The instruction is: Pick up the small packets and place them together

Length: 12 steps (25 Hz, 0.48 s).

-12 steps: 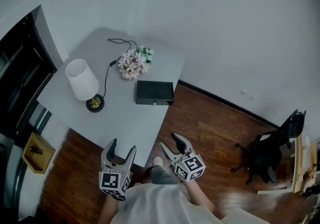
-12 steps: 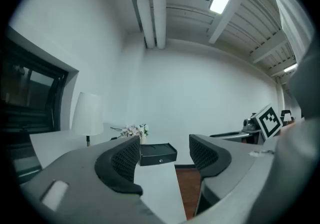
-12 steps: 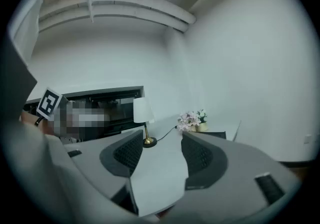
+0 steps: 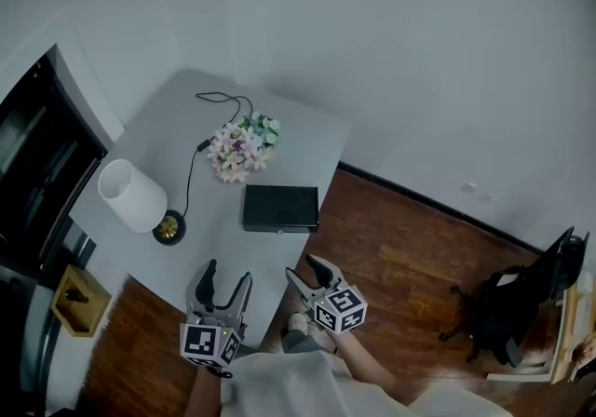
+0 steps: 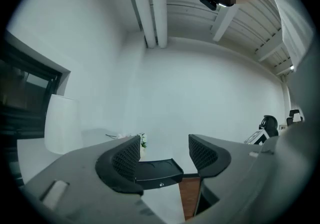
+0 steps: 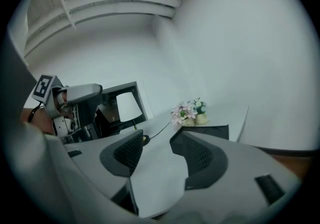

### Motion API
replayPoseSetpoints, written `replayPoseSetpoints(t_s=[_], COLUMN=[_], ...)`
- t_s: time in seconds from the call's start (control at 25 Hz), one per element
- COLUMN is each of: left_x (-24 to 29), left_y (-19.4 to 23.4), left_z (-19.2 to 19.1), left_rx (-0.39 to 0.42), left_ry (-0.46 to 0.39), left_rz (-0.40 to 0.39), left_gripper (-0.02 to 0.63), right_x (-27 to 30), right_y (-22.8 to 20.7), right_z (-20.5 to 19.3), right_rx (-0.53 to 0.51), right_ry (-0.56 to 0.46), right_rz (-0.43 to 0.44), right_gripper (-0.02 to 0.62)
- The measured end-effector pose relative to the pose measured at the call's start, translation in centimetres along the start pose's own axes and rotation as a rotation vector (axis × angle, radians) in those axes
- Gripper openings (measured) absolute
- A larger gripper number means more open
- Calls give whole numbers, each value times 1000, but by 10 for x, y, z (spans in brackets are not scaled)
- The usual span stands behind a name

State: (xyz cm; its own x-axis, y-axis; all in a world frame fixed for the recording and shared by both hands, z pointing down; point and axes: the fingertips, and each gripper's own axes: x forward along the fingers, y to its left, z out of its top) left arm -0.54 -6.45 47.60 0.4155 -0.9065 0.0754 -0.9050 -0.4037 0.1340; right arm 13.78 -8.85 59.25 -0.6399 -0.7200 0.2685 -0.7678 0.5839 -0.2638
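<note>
White table (image 4: 298,145), no packets visible; task judged not begun.
Left tongs (image 4: 226,274) and right tongs (image 4: 304,268) both released, empty, near table edge.

the box (image 4: 280,208) is black (lampshade (image 4: 130,194) white).

White table (image 4: 289,131) carries lamp (image 4: 133,195), cable (image 4: 189,181), flower bunch (image 4: 240,147), black box (image 4: 280,208).

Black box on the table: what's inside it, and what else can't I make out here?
- Box: looks shut in the head view; contents hidden.
- Packets: none made out on the table in any view.
- Left gripper view: a jaw covers the box's left end.
- Right gripper view: a jaw hides most of the box.
</note>
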Motion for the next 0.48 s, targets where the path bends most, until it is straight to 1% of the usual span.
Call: replayPoseSetpoints(t_s=[0.12,0.2,0.28,0.36,0.48], left_x=[15,23,30,34,30], left_y=[3,3,6,11,23], left_z=[-4,-13,-20,-23,-30], left_rx=[-4,1,25,45,21], left_ry=[22,47,60,68,84], left_rz=[-16,-45,-79,-113,-140], left_gripper=[310,310,310,278,273], right_x=[32,49,64,80,106], right_y=[-21,-34,-46,-58,-70], right_z=[-26,-50,-70,-83,-104], right_rx=[15,62,122,168,212], right_ry=[69,128,171,189,242], right_rz=[-16,-37,-54,-97,-156], right_gripper=[241,241,240,237,235])
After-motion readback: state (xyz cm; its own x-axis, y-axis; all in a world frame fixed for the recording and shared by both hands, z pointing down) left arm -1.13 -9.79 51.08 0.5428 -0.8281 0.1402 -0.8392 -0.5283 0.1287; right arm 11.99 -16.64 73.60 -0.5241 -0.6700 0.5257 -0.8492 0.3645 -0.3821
